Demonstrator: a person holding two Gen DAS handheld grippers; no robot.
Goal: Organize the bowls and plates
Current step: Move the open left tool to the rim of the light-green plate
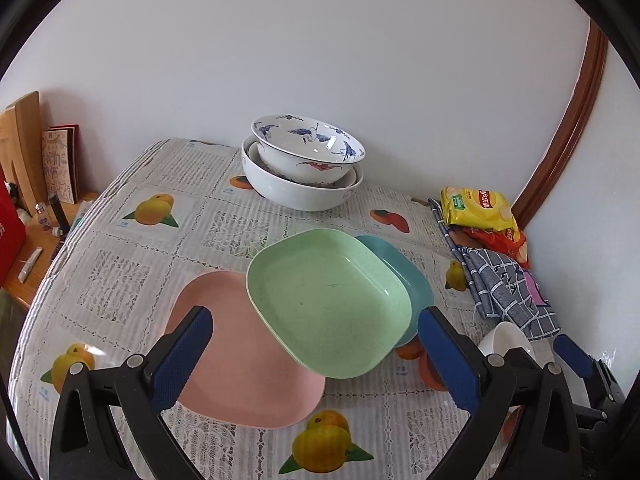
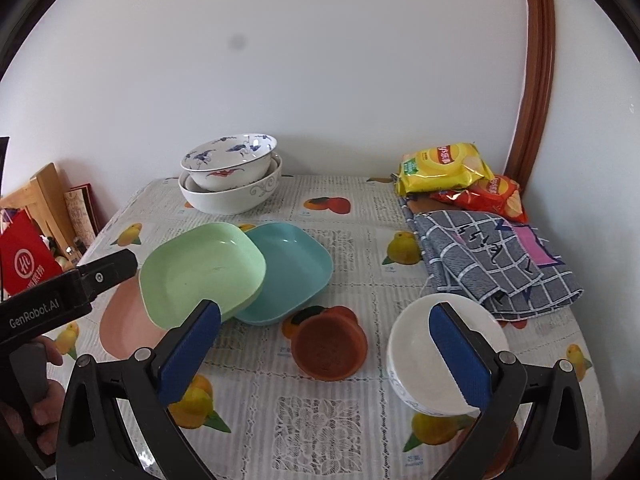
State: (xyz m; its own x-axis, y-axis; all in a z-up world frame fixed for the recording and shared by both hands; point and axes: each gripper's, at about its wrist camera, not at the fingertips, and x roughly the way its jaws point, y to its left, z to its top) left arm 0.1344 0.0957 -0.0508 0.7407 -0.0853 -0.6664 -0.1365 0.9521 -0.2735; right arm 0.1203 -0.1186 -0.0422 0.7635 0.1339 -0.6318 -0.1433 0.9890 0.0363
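The left claw [image 1: 314, 354] is spread wide and holds nothing; its 2 blue pads flank the near corner of the green plate [image 1: 328, 300] without touching it. The green plate lies tilted directly ahead of this claw, its left edge resting on the pink plate [image 1: 240, 364] and its right edge on the teal plate [image 2: 288, 272]. Its long axis runs diagonally, from ahead-left of the claw to near-right. The pink plate lies flat on the worktop [image 1: 120, 272], under and left of the left finger. The teal plate lies ahead-right, mostly covered by the green plate in the left wrist view.

The right claw [image 2: 324, 350] is also fully open and empty. The brown bowl [image 2: 330, 344] sits upright between its fingers, mouth up. The white bowl [image 2: 436, 356] stands behind the right finger, which overlaps it in the picture; contact cannot be determined.

Far ahead of both claws, by the wall, the crane-pattern bowl [image 1: 312, 148] sits nested, slightly tilted, in the large white bowl [image 1: 300, 192]. To the far right lie a checked cloth [image 2: 492, 256] and snack bags [image 2: 444, 168].
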